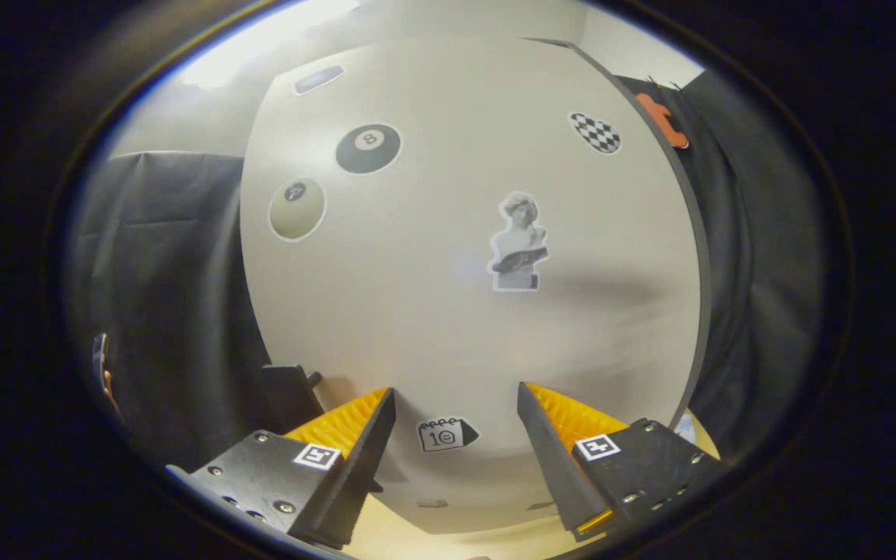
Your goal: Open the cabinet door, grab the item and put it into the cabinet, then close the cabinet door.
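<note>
One pale cabinet door (448, 311) stands close ahead of my tool (456, 435), carrying stickers: a black eight ball (369, 148), a greenish ball (297, 208), a checkered heart (595, 132), a bust (519, 243). I see a dark handle (290, 393) at the door's lower left edge, just beside my left finger. My tool's fingers are spread apart with nothing between them, a small calendar sticker (446, 434) showing in the gap above the yellowish desk (386, 537).

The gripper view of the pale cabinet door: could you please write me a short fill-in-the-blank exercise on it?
1. The gripper fingers stand ____, holding nothing.
2. The round black ball sticker on the pale cabinet door carries the number ____.
3. Between the fingertips lies a small ____ sticker.

Missing words: open; 8; calendar
</note>
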A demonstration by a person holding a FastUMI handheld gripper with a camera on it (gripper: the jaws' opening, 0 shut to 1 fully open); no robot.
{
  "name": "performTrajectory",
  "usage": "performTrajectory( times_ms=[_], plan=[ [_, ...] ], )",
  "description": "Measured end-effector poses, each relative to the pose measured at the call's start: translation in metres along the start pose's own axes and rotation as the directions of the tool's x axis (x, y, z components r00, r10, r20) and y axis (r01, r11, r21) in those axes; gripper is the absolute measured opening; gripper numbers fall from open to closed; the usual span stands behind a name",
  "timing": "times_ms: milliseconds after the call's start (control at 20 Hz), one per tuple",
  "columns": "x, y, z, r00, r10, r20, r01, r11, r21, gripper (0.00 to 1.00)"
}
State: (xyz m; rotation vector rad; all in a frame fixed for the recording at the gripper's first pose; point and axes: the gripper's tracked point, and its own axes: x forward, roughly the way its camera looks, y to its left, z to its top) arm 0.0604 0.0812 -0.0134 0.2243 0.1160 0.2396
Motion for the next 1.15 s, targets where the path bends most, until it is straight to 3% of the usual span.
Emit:
performTrajectory(
  times_ms=[250, 650, 850, 1150],
  plan=[
    [-0.002, -0.003, -0.001, 0.999, -0.033, 0.015, 0.034, 0.997, -0.073, 0.91],
    [-0.009, -0.012, 0.016, 0.998, 0.000, 0.055, 0.002, 0.999, -0.048, 0.91],
    [-0.037, -0.067, 0.060, 0.986, -0.064, 0.152, 0.078, 0.994, -0.083, 0.91],
    [-0.095, -0.195, 0.096, 0.951, -0.223, 0.213, 0.254, 0.958, -0.135, 0.91]
  ],
)
